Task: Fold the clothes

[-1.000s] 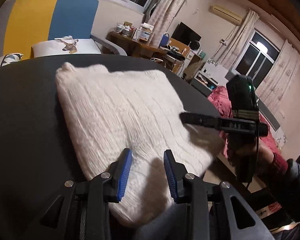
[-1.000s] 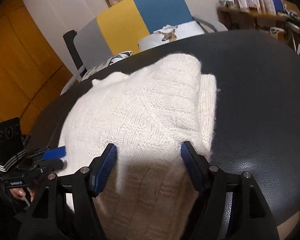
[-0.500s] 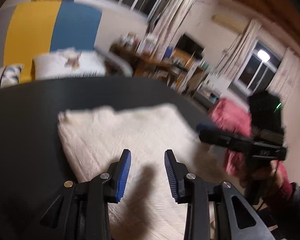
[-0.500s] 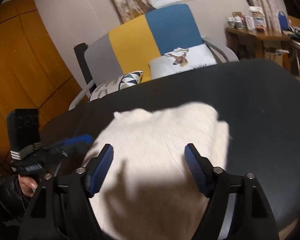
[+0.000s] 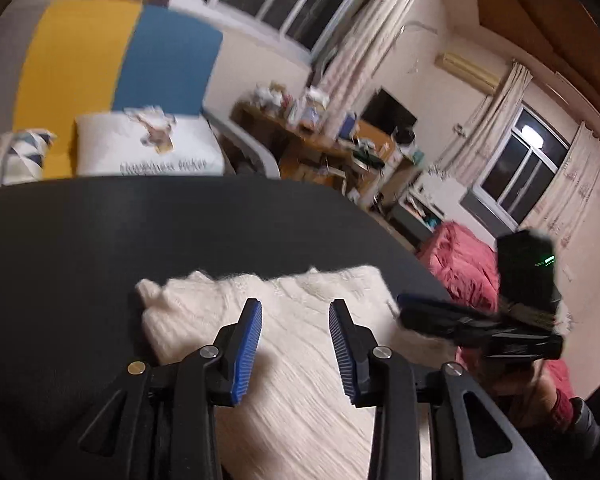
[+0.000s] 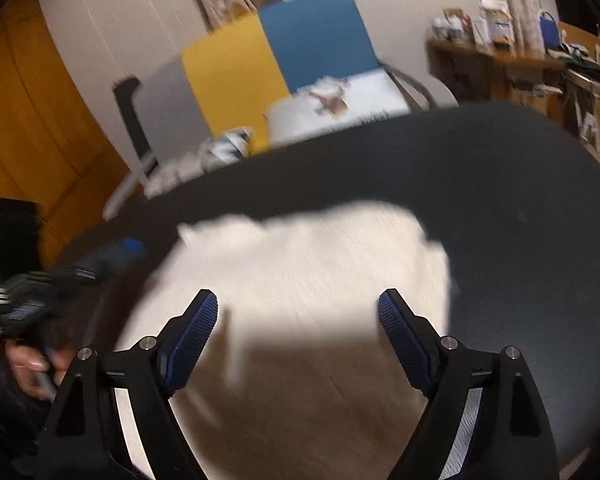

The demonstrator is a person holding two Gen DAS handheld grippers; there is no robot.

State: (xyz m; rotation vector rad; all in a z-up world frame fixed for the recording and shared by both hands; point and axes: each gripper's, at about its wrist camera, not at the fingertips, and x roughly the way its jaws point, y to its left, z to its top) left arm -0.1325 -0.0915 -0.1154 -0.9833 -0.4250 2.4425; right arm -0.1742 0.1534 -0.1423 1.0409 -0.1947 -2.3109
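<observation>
Left wrist view gives me the dark counter (image 5: 100, 240) as my landmark, and everything else I place against it. The white knit sweater (image 5: 300, 360) lies folded on the counter's near part, a compact block close to the edge facing me, which I judge is where a finished fold gets left. The left hand-held gripper (image 5: 295, 346) hangs above the sweater with its jaws apart, pinching nothing. The right hand-held gripper (image 6: 298, 330), seen from its own camera, is spread wider over the same sweater (image 6: 320, 272), also carrying nothing; from the left it shows off the counter's right edge. I read both as released because the fold looks done. Against a second ago, both cameras sit higher and farther back: the sweater fills less of each view, more bare counter shows beyond it, and motion blur has crept in.
</observation>
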